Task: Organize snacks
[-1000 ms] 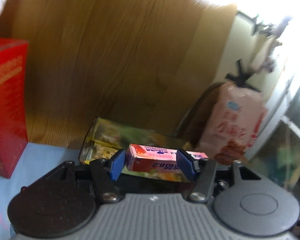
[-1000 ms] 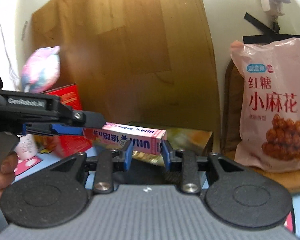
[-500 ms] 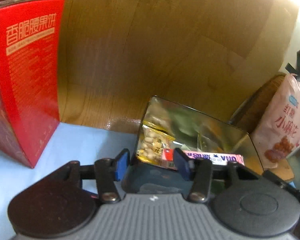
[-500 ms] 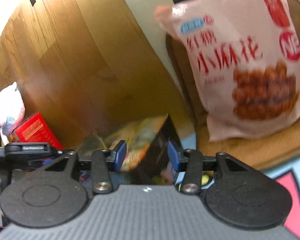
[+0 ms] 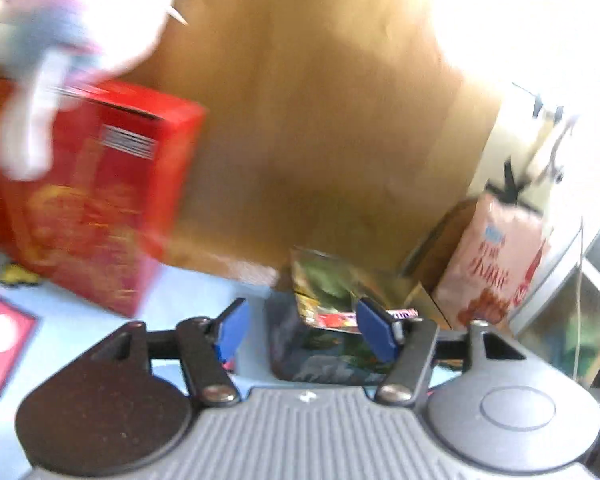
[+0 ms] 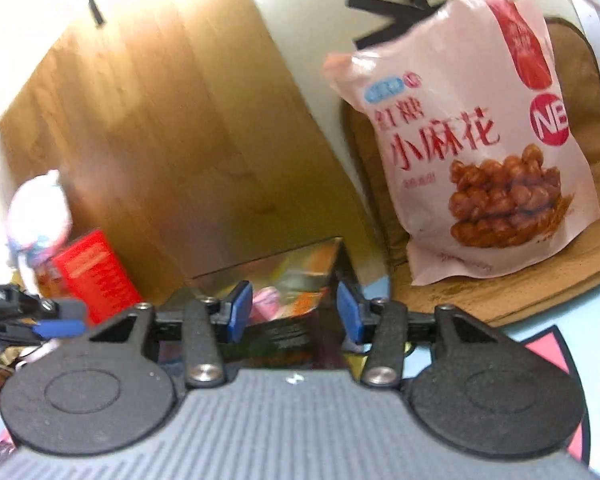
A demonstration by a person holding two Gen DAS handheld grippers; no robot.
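An open dark tin (image 5: pixel 320 356) holding snack packets stands on the pale blue mat against a wooden board. The pink candy box (image 5: pixel 404 314) lies inside it on top of the packets. My left gripper (image 5: pixel 303 332) hovers just in front of the tin's near corner, its jaws opening and pressing on nothing. My right gripper (image 6: pixel 295 317) stands open over the tin (image 6: pixel 292 332), with the candy box (image 6: pixel 266 299) lying loose below between its fingers. The left gripper's blue fingers (image 6: pixel 56 326) show at the far left of the right wrist view.
A red carton (image 5: pixel 92 208) stands left of the tin with a pale plush thing (image 5: pixel 60 20) on top. A pink bag of fried twists (image 6: pixel 472 152) leans at the right on a brown board (image 6: pixel 540 292). The wooden board (image 6: pixel 160 140) closes the back.
A second ago both grippers held the pink candy box above the tin. It now lies in the tin, both jaws are wider, and the left gripper has drawn away to the left.
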